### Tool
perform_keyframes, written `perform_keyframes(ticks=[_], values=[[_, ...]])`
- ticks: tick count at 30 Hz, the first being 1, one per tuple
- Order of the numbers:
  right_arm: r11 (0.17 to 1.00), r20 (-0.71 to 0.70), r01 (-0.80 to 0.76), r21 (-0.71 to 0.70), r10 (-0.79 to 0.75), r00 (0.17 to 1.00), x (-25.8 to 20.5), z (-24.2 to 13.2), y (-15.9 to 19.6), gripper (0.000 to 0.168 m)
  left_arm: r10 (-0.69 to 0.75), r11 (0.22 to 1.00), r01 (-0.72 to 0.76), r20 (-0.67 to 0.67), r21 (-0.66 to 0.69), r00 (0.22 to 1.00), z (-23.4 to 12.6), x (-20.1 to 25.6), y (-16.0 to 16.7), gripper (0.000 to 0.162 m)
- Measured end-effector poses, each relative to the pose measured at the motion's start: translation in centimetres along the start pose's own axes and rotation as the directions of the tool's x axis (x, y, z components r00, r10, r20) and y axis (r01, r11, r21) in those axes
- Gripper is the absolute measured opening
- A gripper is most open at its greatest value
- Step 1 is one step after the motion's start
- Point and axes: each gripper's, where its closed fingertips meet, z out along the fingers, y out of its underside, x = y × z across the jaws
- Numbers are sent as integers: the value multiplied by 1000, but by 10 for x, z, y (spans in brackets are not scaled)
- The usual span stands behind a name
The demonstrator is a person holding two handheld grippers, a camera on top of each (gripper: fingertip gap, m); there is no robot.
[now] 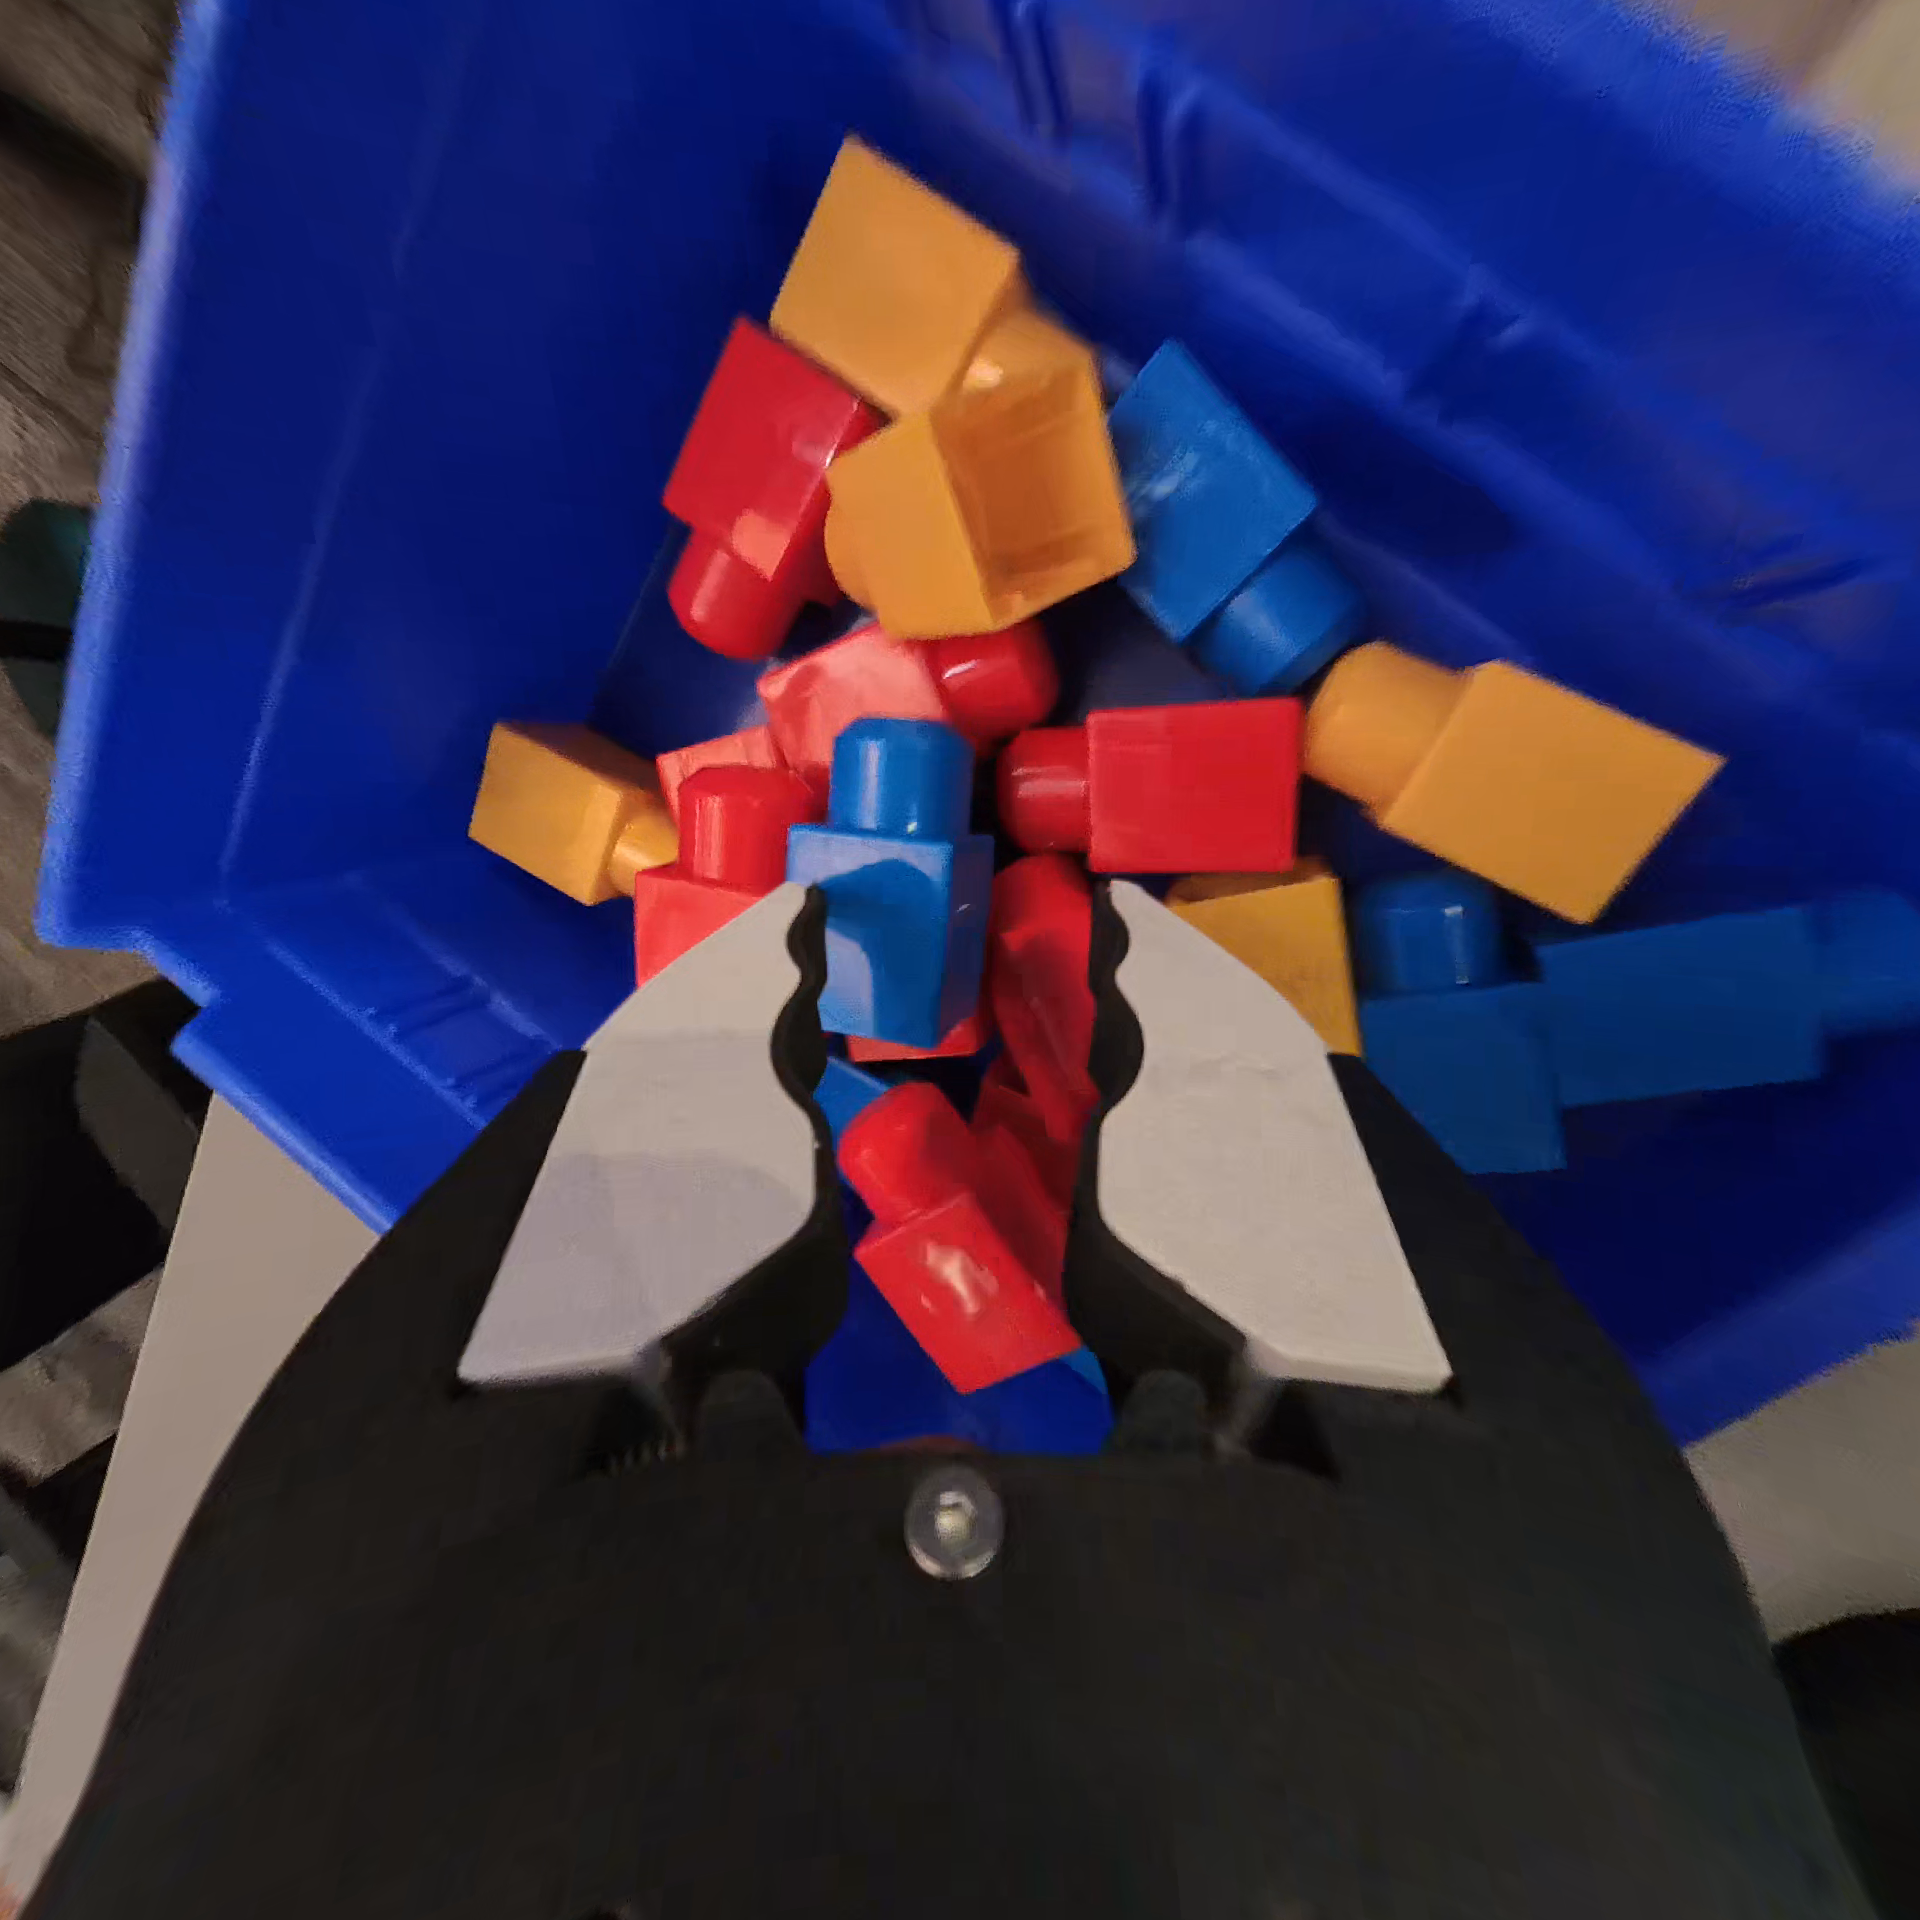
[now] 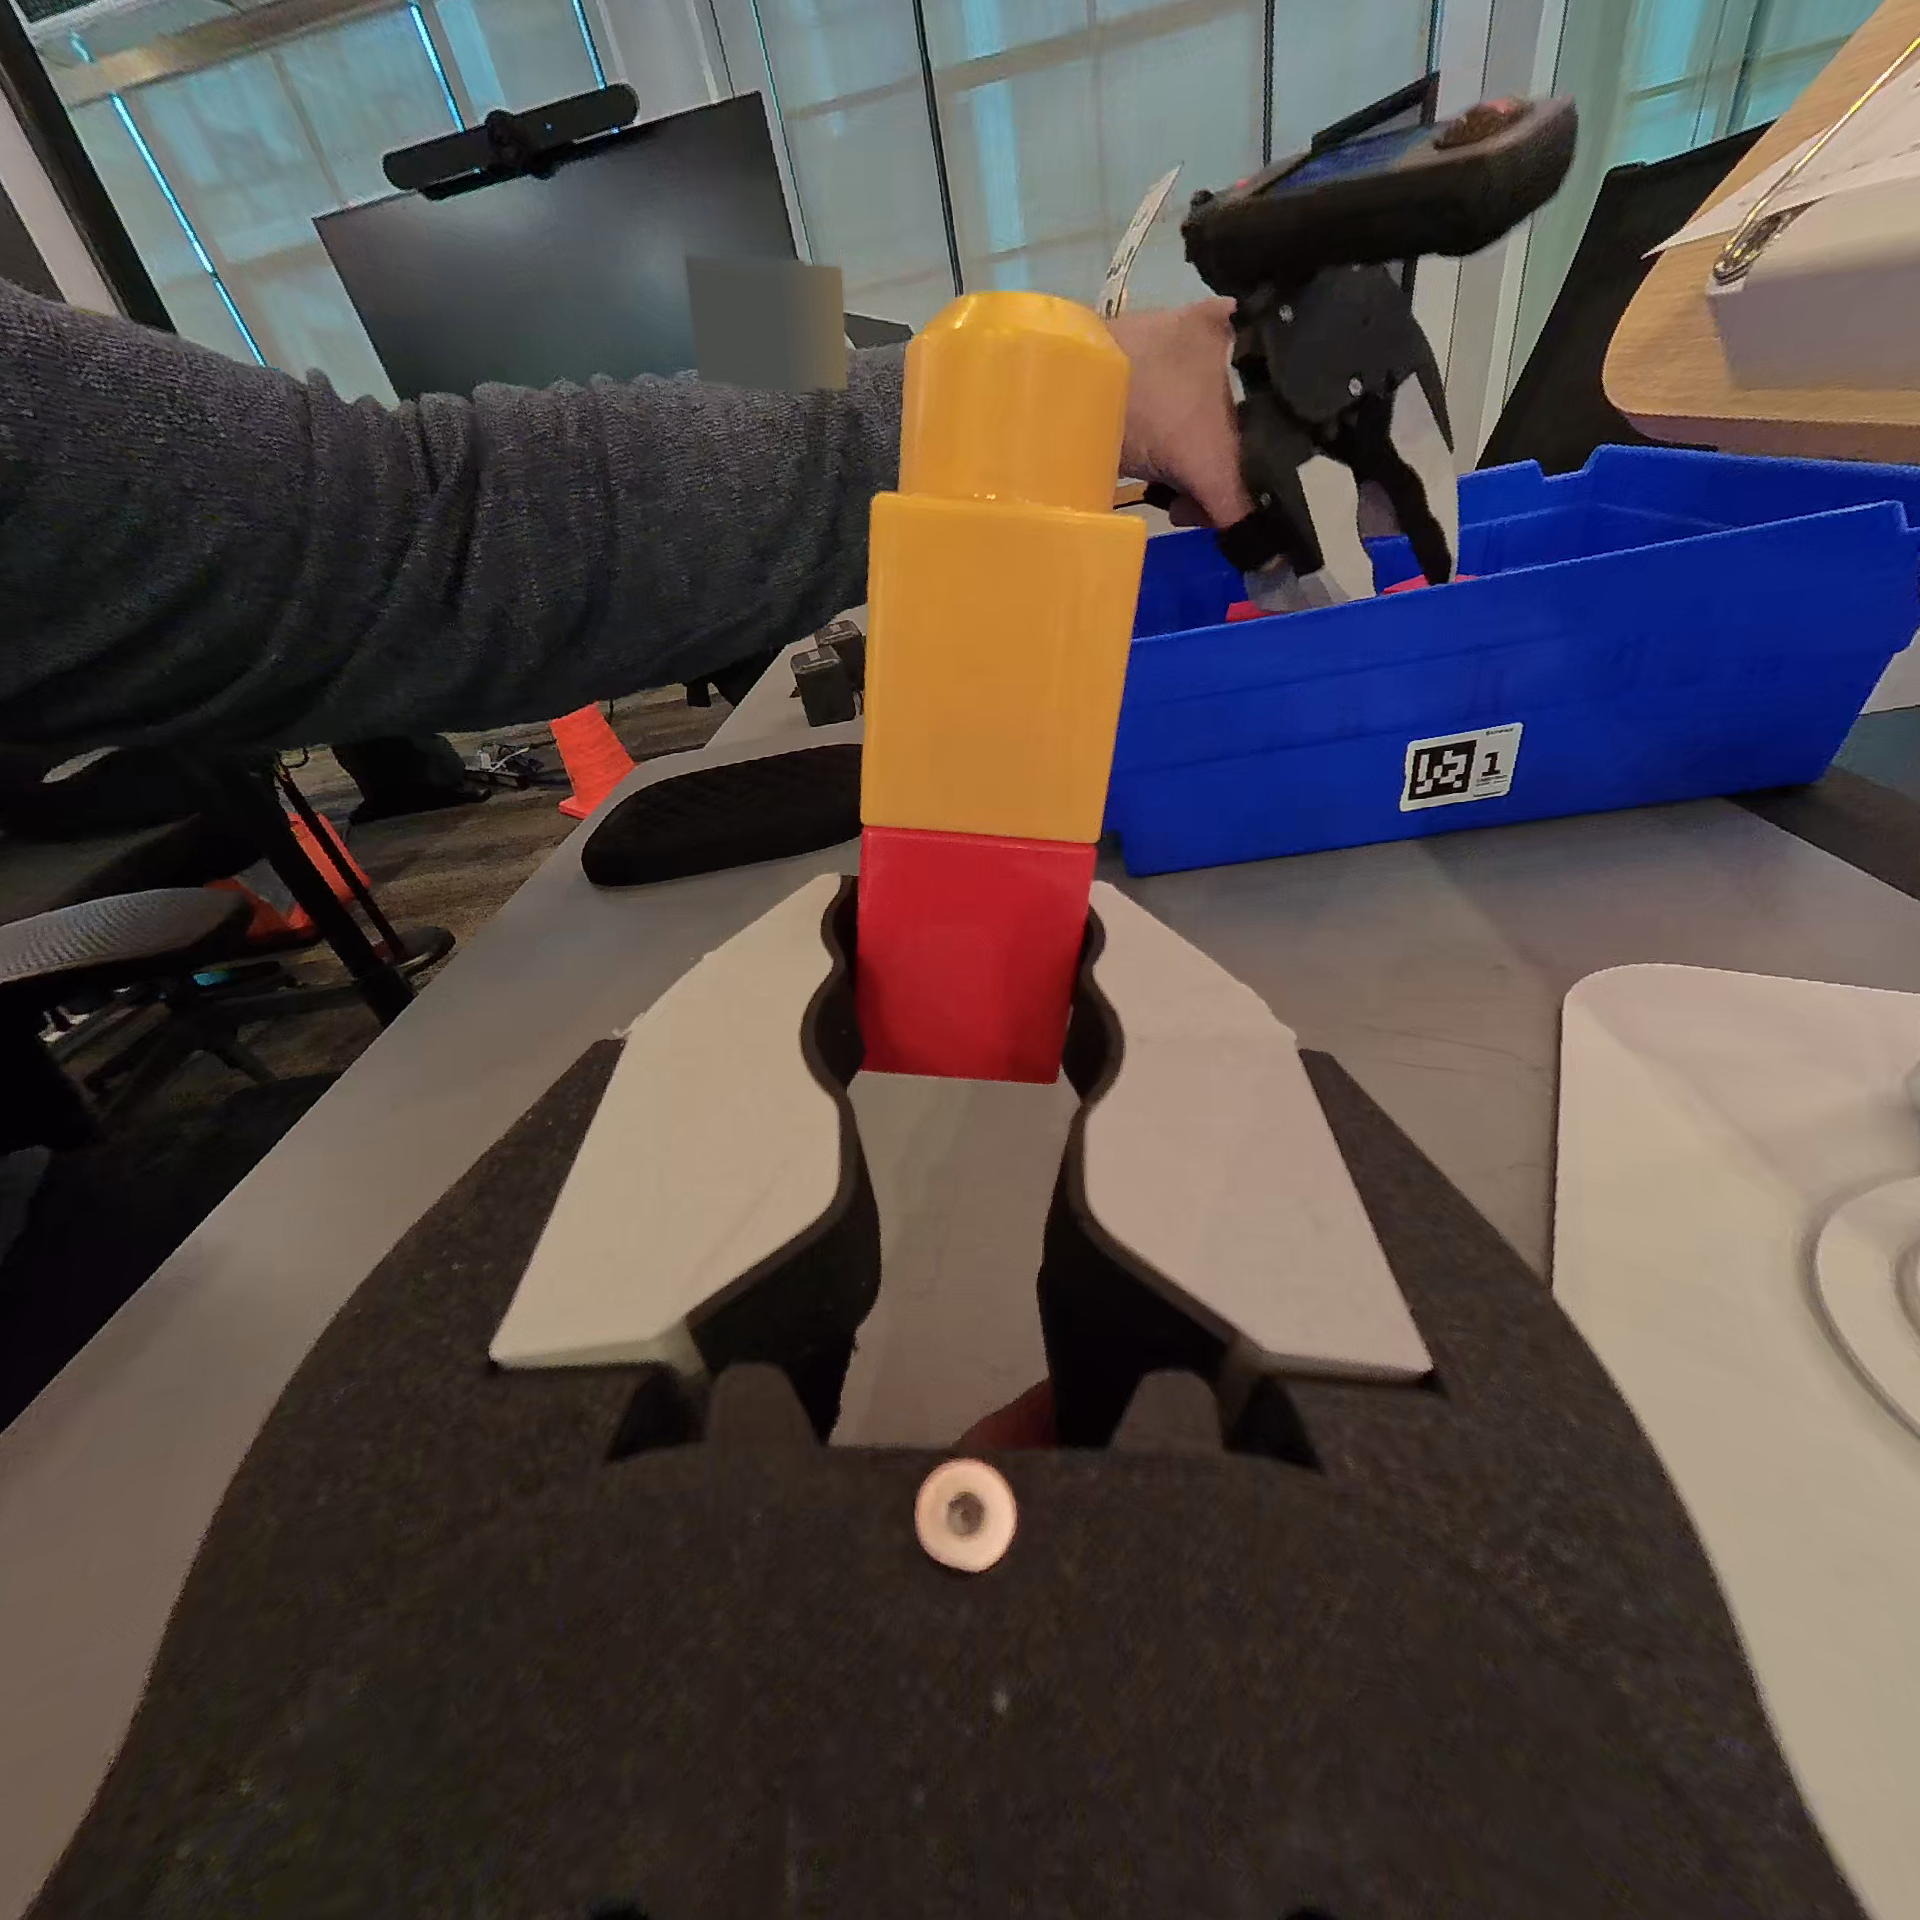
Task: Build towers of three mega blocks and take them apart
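Right gripper (image 2: 971,971): clamped on the red plastic block (image 2: 971,951) at the base of a two-block stack, held upright above the grey table (image 2: 1351,966); a yellow plastic block (image 2: 992,665) sits on top.
Left gripper (image 1: 961,971): fingers apart, over the blue plastic bin (image 1: 343,540) of loose red, yellow and blue blocks; a blue studded block (image 1: 899,914) lies just beside its left finger.
Left wrist view only: the jumbled pile inside the bin.
Right wrist view only: a grey-sleeved arm (image 2: 416,540) reaching across behind the stack, a dark monitor (image 2: 561,239) beyond.

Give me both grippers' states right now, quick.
Left gripper: open, reaching into the blue plastic bin, fingers either side of a blue plastic block, not gripping.
Right gripper: shut on the red bottom block under a yellow block.
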Motion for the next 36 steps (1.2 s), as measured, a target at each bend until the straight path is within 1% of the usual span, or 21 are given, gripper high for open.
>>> perform_keyframes(ticks=[1, 2, 3, 4, 7, 11, 14, 16, 23, 24, 25, 28, 29, 31, 34, 36], values=[[1000, 0, -1, 1, 1, 1000, 0, 0, 0, 36, 8, 1000, -7, 25, -23, 1000, 4, -7, 3, 51], [1000, 1, -1, 1, 1, 1000, 0, 0, 0, 36, 4, 1000, -3, 19, -5, 1000, 5, -9, 0, 50], [1000, 1, 0, 1, 0, 1000, 0, 0, 0, 36, -20, 1000, 20, -8, 5, 1000, 4, -10, -2, 50], [1000, 1, -1, 1, 1, 1000, 0, 0, 0, 36, -23, 1000, 23, -4, 0, 1000, 4, -13, -3, 52], [1000, 5, -6, 4, 6, 1000, 0, -1, 0, 36, 21, 1000, -21, 2, -23, 1000, 9, -17, -2, 54], [1000, 6, -8, 5, 8, 1000, 0, -1, 0, 36, 20, 999, -21, -31, -41, 999, 10, -20, -5, 54], [1000, 7, -7, 9, 7, 1000, 0, -1, -1, 36, 35, 995, -39, -49, -89, 998, 7, -17, -2, 56], [1000, 8, -8, 8, 8, 1000, 0, -1, -1, 36, 66, 992, -73, -71, -102, 995, 6, -9, 0, 47], [1000, 7, -9, 8, 9, 1000, 0, -1, -1, 36, 76, 983, -85, -62, -165, 995, 17, -7, 8, 51], [1000, 7, -9, 8, 8, 1000, 0, -1, -1, 36, 81, 983, -87, -45, -165, 996, 17, -11, 8, 41], [1000, 7, -8, 6, 8, 1000, 0, -1, -1, 36, 72, 987, -79, -56, -143, 996, 16, -10, 5, 37], [1000, 7, -7, 5, 7, 1000, 0, -1, -1, 36, 9, 997, -14, -66, -75, 998, 12, -8, -2, 36], [1000, 6, -9, 6, 9, 1000, 0, -1, -1, 36, -24, 999, 22, -67, -27, 997, 7, -7, -7, 36], [1000, 6, -12, 7, 12, 1000, 1, -1, -1, 36, -101, 987, 109, -72, 121, 992, -12, -5, -22, 36], [1000, 3, -14, 9, 14, 1000, 1, -1, -1, 36, -188, 911, 216, -112, 350, 976, -53, 9, -46, 36], [1000, 1, -15, 10, 15, 1000, 2, -1, -1, 36, -241, 824, 287, -156, 488, 958, -82, 22, -62, 36]])
